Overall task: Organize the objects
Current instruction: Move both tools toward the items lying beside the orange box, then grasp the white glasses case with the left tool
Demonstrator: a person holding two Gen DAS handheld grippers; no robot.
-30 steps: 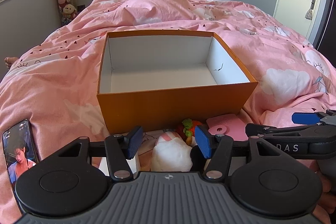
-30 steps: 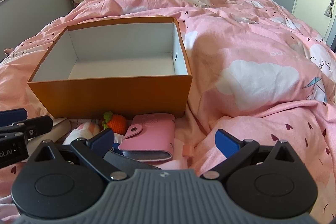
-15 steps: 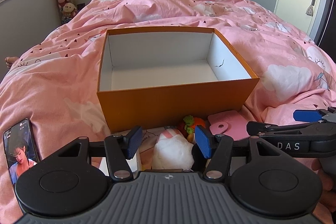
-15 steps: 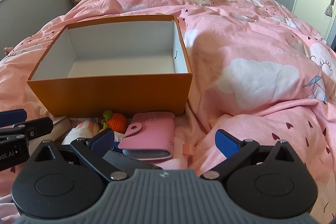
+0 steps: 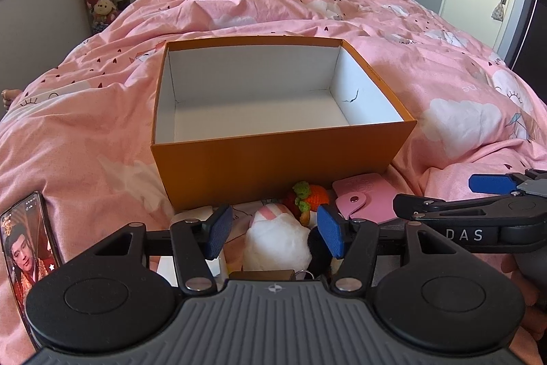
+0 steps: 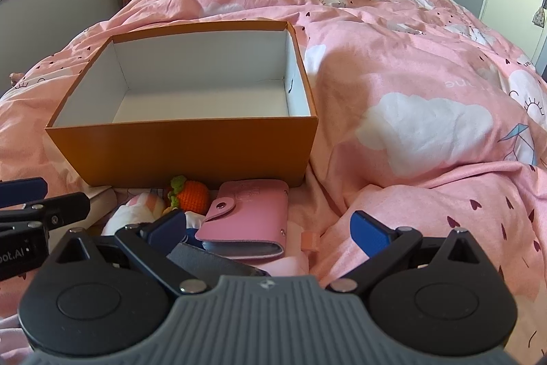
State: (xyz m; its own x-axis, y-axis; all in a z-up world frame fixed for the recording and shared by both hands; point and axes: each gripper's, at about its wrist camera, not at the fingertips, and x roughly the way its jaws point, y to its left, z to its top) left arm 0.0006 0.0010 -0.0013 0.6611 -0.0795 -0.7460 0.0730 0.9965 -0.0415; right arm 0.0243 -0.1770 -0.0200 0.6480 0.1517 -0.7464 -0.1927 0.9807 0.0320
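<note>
1. The bed, under a rumpled pink duvet, carries everything. Its soft folds make poor footing, so anything pressed from above may sink or slide instead of seating between the pads.
2. The orange box sits mid-bed, open and with nothing inside, its long axis running left to right and its near wall facing the cameras. A careless shove against that wall could skate it away across the duvet.
3. The left claw hovers with its pads apart, straddling the white plush toy. The right claw is spread wider, over the near end of the pink card wallet. Neither holds anything.
4. The wallet lies flat just before the box's near wall, right of centre, its snap flap facing up and its long axis running roughly from the box toward the camera. Being thin, it may be pinched along with the duvet.
5. The plush is compliant and could squeeze out of a shallow grip.
6. The crocheted orange fruit, touching box and wallet, could roll if nudged.
</note>
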